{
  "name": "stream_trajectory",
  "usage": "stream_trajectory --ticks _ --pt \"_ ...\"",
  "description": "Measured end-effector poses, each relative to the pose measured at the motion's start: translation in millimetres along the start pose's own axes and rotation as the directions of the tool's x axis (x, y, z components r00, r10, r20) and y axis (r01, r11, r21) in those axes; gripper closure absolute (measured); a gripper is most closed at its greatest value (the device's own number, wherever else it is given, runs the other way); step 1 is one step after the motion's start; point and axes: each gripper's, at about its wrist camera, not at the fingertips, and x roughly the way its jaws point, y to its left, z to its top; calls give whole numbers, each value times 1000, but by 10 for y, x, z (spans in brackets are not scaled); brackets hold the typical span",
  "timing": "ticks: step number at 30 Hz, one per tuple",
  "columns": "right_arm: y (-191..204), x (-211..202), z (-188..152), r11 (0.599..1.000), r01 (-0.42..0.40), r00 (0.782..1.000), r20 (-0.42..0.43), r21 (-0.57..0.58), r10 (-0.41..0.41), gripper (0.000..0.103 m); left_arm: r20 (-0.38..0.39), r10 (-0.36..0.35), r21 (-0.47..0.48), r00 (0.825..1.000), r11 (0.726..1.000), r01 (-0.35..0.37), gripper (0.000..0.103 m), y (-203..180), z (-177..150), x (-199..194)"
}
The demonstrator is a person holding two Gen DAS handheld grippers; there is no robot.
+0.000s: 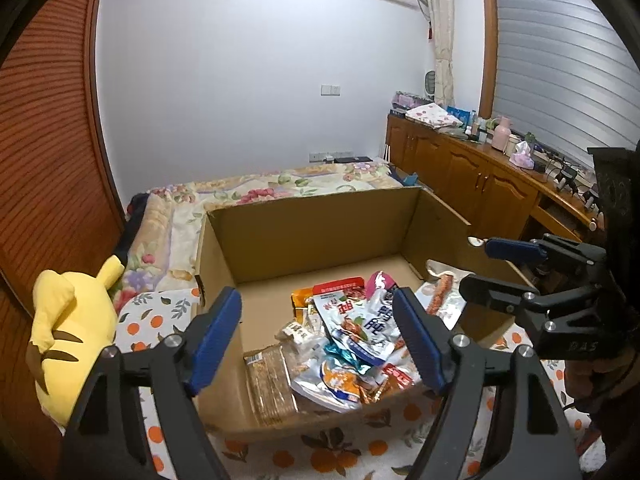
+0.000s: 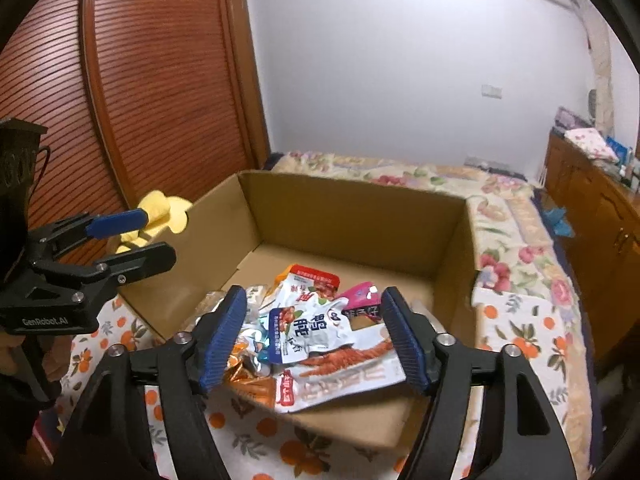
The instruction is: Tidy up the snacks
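Observation:
An open cardboard box [image 1: 304, 232] [image 2: 352, 216] stands on the bed with a pile of snack packets in its near half. On top lies a white and blue packet [image 1: 360, 320] [image 2: 308, 328]. A clear pack of crackers [image 1: 270, 384] lies at the pile's left. A long packet printed with orange sticks [image 2: 348, 376] rests at the near right corner. My left gripper [image 1: 316, 300] [image 2: 156, 238] hovers open above the box's near left side, nothing between its fingers. My right gripper [image 2: 314, 300] [image 1: 492, 270] hovers open above the near right side, also empty.
A yellow plush toy [image 1: 72, 320] [image 2: 164, 208] lies left of the box. The box sits on an orange-print cloth [image 1: 332, 452] over floral bedding [image 2: 520, 240]. A wooden cabinet [image 1: 480, 176] with clutter on top runs along the right; a louvred wardrobe [image 2: 160, 100] stands left.

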Motion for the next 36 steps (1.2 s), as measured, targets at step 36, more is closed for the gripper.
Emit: stream_trajectory --ticks 36 --pt "393 -1363 -412 990 133 970 200 46 -139 10 125 124 -26 984 992 -121 0 -471 -498 -1310"
